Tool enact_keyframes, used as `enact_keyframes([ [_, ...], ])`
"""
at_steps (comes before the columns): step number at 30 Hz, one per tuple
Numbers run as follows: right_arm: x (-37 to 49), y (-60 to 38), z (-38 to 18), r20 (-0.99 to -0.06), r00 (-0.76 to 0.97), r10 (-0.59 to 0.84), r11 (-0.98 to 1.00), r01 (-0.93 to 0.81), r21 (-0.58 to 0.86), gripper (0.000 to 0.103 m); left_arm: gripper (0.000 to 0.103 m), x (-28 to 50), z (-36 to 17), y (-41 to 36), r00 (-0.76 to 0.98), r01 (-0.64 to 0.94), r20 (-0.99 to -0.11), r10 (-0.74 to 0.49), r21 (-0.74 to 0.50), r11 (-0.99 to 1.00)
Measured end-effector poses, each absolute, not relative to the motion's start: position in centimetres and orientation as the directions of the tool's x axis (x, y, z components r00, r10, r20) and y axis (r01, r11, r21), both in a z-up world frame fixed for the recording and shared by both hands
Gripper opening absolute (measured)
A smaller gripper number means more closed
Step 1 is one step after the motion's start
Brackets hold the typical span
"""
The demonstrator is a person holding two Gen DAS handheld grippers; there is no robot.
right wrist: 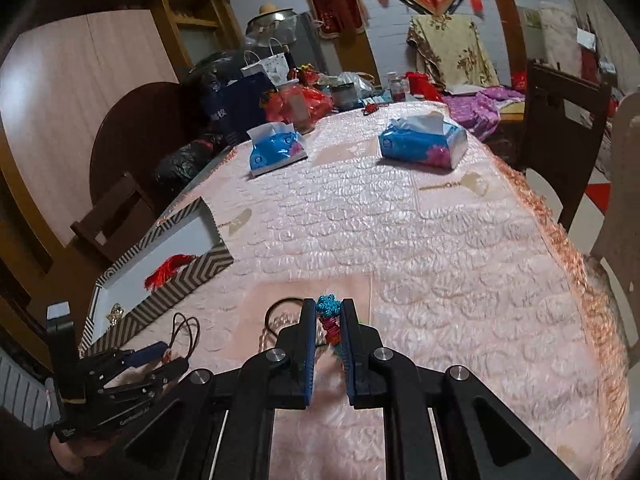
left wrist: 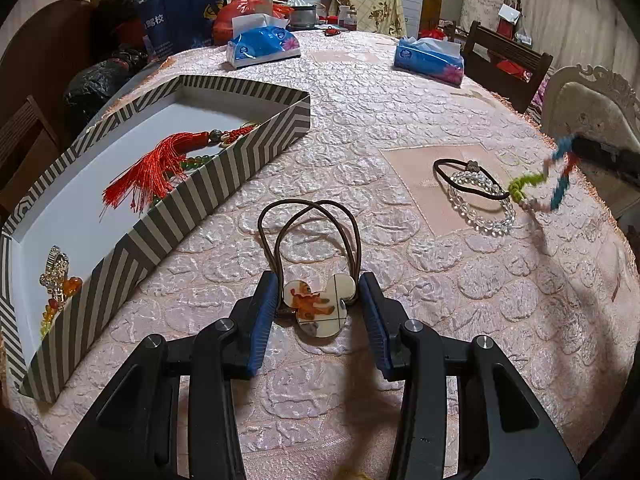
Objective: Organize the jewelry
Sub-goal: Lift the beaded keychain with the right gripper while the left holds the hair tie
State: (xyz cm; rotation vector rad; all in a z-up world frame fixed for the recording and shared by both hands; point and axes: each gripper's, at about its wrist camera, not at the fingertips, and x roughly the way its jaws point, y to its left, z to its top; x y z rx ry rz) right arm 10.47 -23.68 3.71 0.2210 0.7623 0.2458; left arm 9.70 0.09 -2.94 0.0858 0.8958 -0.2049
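Observation:
My left gripper (left wrist: 319, 296) is open, its jaws on either side of a mouse-head charm hair tie (left wrist: 318, 305) with brown elastic loops, lying on the pink tablecloth. My right gripper (right wrist: 327, 314) is shut on a knotted cord bracelet (right wrist: 330, 307) in blue, red and green, held above the table; the bracelet also shows in the left wrist view (left wrist: 554, 178). A clear bead bracelet (left wrist: 482, 204) and a black hair tie (left wrist: 466, 176) lie at the right. The striped box (left wrist: 208, 184) at the left holds a red tassel (left wrist: 152, 172), green beads and a gold hair clip (left wrist: 56, 276).
Two blue tissue packs (left wrist: 262, 46) (left wrist: 430, 60) lie at the far end of the table. Bags, jars and clutter crowd the far left corner. Wooden chairs stand around the table, and a white chair (left wrist: 592, 108) is at the right.

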Motion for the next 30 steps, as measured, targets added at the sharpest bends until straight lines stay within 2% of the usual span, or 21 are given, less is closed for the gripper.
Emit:
enact_keyframes([
  [5, 9.2, -21.9, 1.6, -0.738, 0.613, 0.282, 0.954, -0.1, 0.282, 0.011, 0.041, 9.7, -2.9, 0.1, 0.607, 0.213, -0.782, -0.141, -0.011, 0.977],
  [10, 8.7, -18.9, -1.4, -0.834, 0.511, 0.207, 0.978, -0.079, 0.194, 0.011, 0.041, 9.7, -2.9, 0.1, 0.607, 0.213, -0.782, -0.141, -0.011, 0.977],
  [15, 8.2, -17.7, -1.4, -0.837, 0.525, 0.152, 0.988, -0.092, 0.122, 0.012, 0.042, 9.7, -3.0, 0.1, 0.607, 0.212, -0.782, -0.139, -0.009, 0.977],
  [30, 8.1, -17.5, -1.6, -0.84, 0.527, 0.132, 0.991, -0.097, 0.095, 0.012, 0.043, 9.7, -3.0, 0.0, 0.608, 0.212, -0.782, -0.138, -0.008, 0.977],
])
